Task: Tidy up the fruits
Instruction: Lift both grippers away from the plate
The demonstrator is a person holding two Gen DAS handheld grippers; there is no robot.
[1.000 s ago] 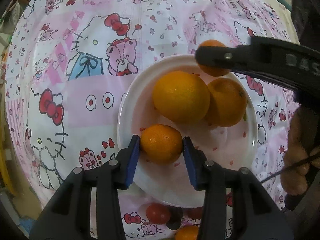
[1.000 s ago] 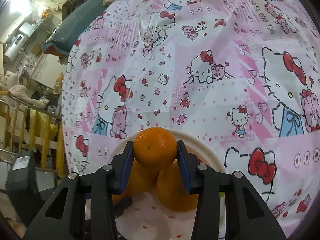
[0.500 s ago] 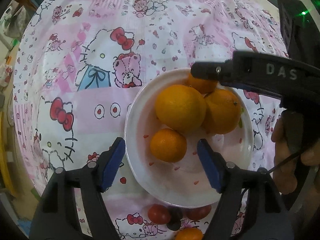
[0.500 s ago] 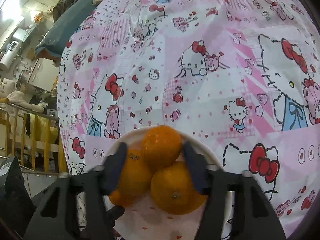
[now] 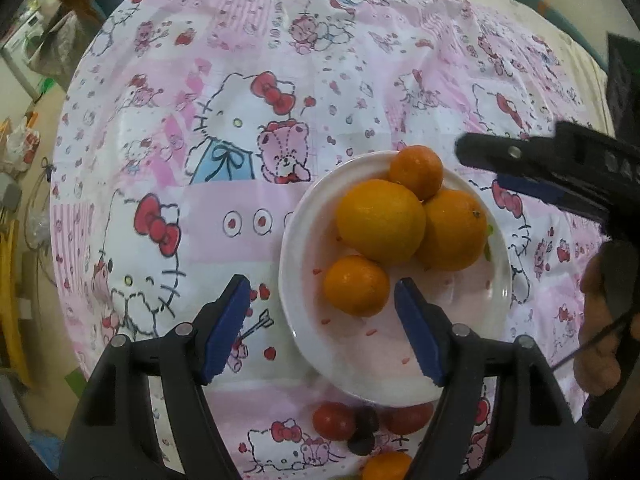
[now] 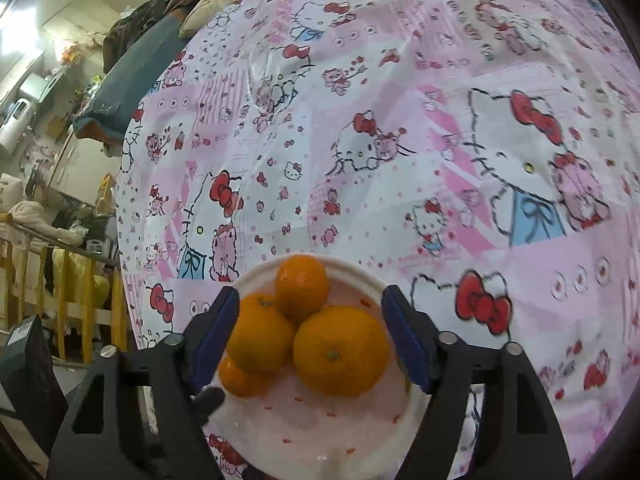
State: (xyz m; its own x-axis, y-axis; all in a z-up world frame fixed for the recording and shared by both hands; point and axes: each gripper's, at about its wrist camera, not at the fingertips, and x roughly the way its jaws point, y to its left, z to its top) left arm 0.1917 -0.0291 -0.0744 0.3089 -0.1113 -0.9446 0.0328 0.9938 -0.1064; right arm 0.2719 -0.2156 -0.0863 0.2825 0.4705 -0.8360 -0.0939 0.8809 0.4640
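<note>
Left gripper [image 5: 322,304]: jaws spread wide, nothing held, blue pads clear of the fruit. Right gripper [image 6: 310,336]: jaws likewise parted, nothing between the pads in contact.

White plate [image 5: 400,368] on pink cartoon-print tablecloth [image 5: 240,160]. Four oranges on plate, clustered toward far side in left wrist view:
- large orange [image 5: 380,220], centre of cluster
- second large orange [image 5: 452,230], touching first on its right
- small orange [image 5: 416,172], behind and resting against both large ones
- small orange [image 5: 356,286], nearest left gripper, touching first large orange

Same four in right wrist view: small orange on top/far side [image 6: 302,288], two large ones below it, fourth partly hidden behind left finger [image 6: 216,332].

Off plate, on cloth just beside near rim: two red tomatoes [image 5: 334,420], a dark fruit [image 5: 362,428] between them, another orange [image 5: 386,466] at frame edge, partly cut off.
</note>
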